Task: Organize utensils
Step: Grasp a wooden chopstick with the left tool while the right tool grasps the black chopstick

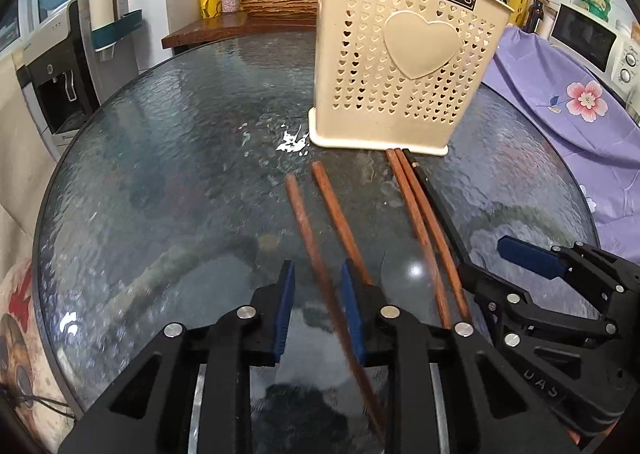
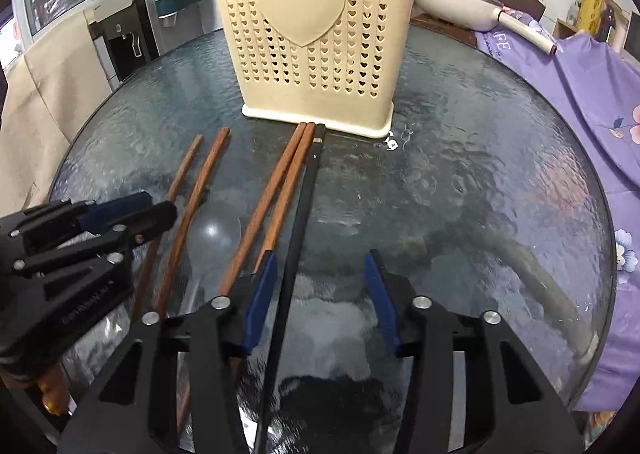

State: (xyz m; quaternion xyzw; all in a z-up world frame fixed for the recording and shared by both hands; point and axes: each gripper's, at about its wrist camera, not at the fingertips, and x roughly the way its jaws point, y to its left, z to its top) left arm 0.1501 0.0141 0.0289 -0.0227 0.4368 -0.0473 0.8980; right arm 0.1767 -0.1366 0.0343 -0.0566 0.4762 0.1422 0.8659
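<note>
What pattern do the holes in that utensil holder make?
Rows of tiny hearts on the cream utensil holder; clearest in the right wrist view.

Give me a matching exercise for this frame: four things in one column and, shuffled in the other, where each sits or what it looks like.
1. black chopstick
2. cream holder
3. flowered cloth
4. left tool

A. purple, beside the table
B. straddles a brown chopstick
C. lies between the right tool fingers
D. stands upright on the glass

Pairs: 1-C, 2-D, 3-A, 4-B
</note>
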